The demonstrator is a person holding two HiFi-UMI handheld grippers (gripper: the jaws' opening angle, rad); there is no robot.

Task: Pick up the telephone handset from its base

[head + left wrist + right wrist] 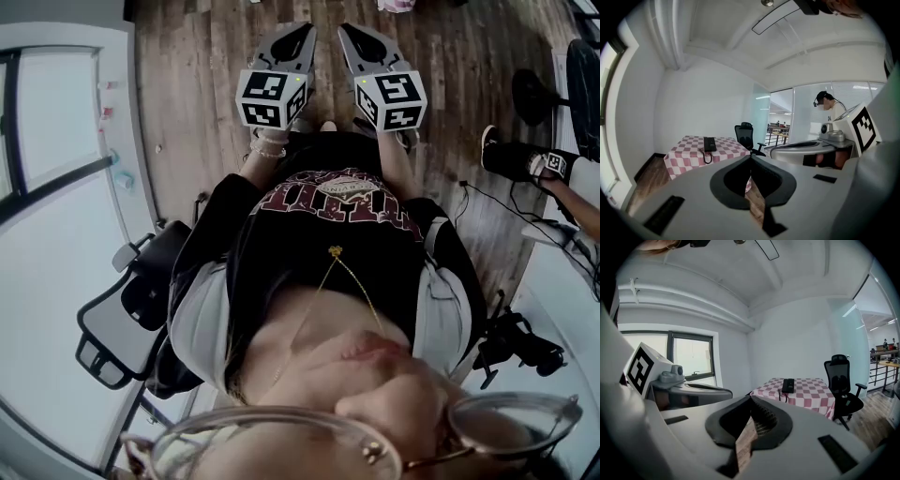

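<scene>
A black telephone (709, 144) lies with its handset on its base, on a table with a red-and-white checked cloth (689, 157) across the room. The right gripper view shows the same telephone (788, 385) on that table (808, 393). Both grippers are far from it and held side by side in front of the person's chest. My left gripper (302, 30) (751, 157) is shut, its tips meeting with nothing between them. My right gripper (349, 30) (751, 398) is shut and empty too.
A black office chair (746, 135) (843, 386) stands beside the table. Another black chair (127, 314) is close behind the person. Wood floor (197, 84) lies ahead. A second person (830, 107) stands to the right, with shoes (520, 159) showing. A window (691, 363) is on the left wall.
</scene>
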